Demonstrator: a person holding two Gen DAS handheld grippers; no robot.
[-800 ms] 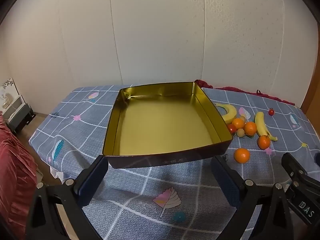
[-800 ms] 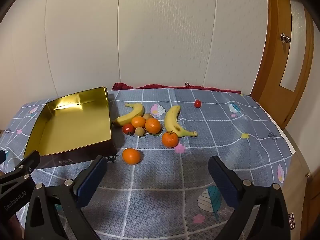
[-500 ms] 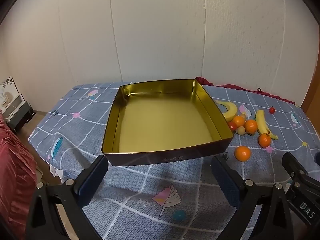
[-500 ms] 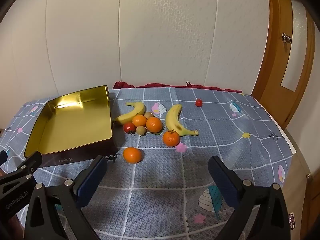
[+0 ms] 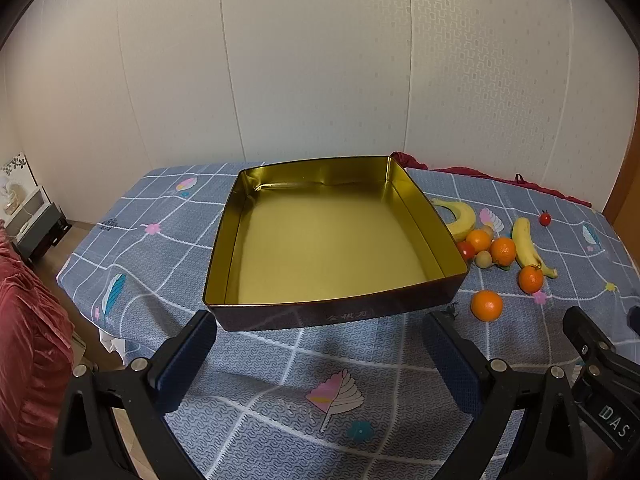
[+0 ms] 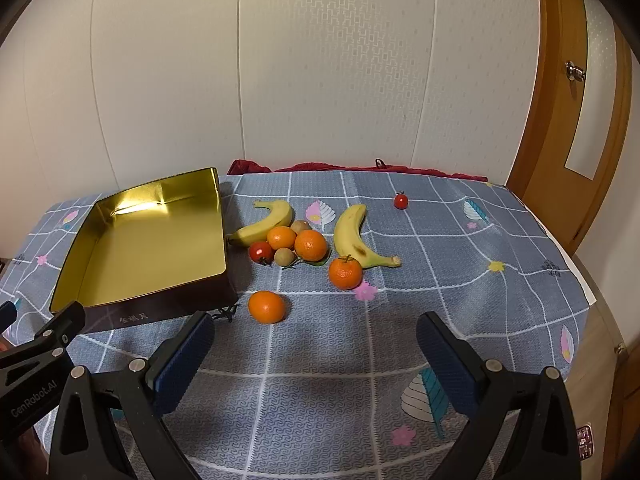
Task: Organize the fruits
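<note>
A gold-lined tin tray [image 5: 436, 264] [image 6: 221, 240] lies on the blue patterned cloth, nothing in it. To its right lie two bananas [image 6: 267, 222] [image 6: 352, 236], several oranges, one nearest me [image 6: 267, 307] [image 5: 486, 305], a red tomato [image 6: 260, 252], two small brown fruits and a lone cherry tomato [image 6: 401, 201]. My left gripper [image 5: 320, 344] hovers open just in front of the tray's near wall. My right gripper [image 6: 316, 346] hangs open over bare cloth, short of the nearest orange. Neither holds anything.
A white panelled wall backs the table, with red cloth [image 6: 248, 168] bunched at its far edge. A wooden door [image 6: 576, 92] stands at the right. Left of the table are red fabric [image 5: 28, 344] and a small shelf [image 5: 32, 216].
Both views have drifted slightly back and up, so the tray and fruit sit a little farther off. Both grippers stay open and nothing on the cloth has moved.
</note>
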